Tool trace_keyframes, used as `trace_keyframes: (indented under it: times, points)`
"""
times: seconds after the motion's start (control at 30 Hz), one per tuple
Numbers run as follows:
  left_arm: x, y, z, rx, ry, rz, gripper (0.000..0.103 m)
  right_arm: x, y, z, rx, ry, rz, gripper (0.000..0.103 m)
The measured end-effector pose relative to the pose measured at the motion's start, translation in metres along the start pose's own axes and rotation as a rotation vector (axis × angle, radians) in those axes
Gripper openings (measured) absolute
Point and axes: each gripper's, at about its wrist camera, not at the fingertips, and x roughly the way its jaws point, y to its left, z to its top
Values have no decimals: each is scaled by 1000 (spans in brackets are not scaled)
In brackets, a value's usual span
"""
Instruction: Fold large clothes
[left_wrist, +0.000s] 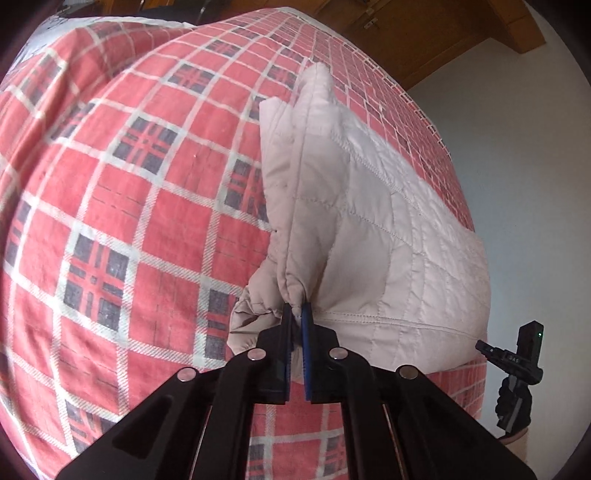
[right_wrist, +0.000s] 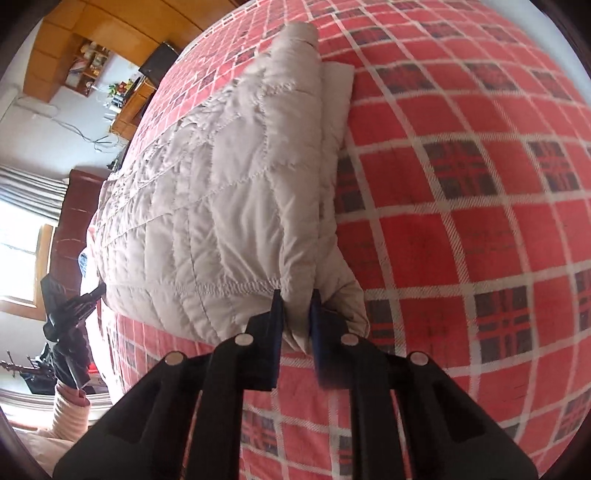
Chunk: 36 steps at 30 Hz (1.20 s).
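A pale beige quilted jacket (left_wrist: 369, 221) lies on a bed covered with a red plaid blanket (left_wrist: 129, 184). My left gripper (left_wrist: 296, 310) is shut on the jacket's near left corner, where the fabric bunches between the fingers. In the right wrist view the same jacket (right_wrist: 221, 184) stretches away, and my right gripper (right_wrist: 296, 299) is shut on its near right corner. The other gripper shows at the edge of each view: the right gripper (left_wrist: 517, 354) at the far right, the left gripper (right_wrist: 70, 310) at the far left. A folded sleeve (right_wrist: 332, 110) lies along the jacket's right edge.
The plaid blanket (right_wrist: 461, 221) spreads wide around the jacket. A white wall (left_wrist: 517, 147) and wooden cabinets (left_wrist: 424, 33) stand beyond the bed. In the right wrist view there are a window with curtains (right_wrist: 26, 229), wooden shelves (right_wrist: 85, 55) and a person's sleeve (right_wrist: 70, 406).
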Motion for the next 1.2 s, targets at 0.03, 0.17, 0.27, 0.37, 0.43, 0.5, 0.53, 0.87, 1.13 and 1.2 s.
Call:
trace_keyframes:
  times: [0.03, 0.17, 0.27, 0.37, 0.43, 0.5, 0.53, 0.87, 1.13, 1.2]
  points:
    - [-1, 0, 0, -4, 6, -3, 5, 0, 0, 0, -2, 0, -1, 13]
    - [-18, -8, 9, -9, 15, -5, 14, -8, 9, 5, -43, -4, -30, 20]
    - [-34, -10, 30, 1, -31, -17, 50, -24, 20, 9, -75, -40, -28, 44]
    - [-35, -12, 53, 35, -44, -9, 61, -40, 26, 20, -91, -101, 3, 66]
    - [-25, -10, 67, 40, -25, -10, 67, -43, 24, 33, -78, -126, 14, 68]
    - [-11, -6, 76, 31, -3, -31, 67, -39, 19, 45, -47, -132, 46, 70]
    - [-5, -3, 80, 30, -3, -32, 67, -35, 14, 51, -26, -126, 75, 71]
    - [42, 3, 96, 47, 37, -71, 72, 16, -15, 77, 58, -30, 121, 78]
    - [68, 2, 101, 23, 70, -169, 75, 34, -18, 81, 62, -14, 184, 79]
    - [73, 3, 100, -7, 84, -204, 57, 34, -15, 80, 49, -14, 182, 72]
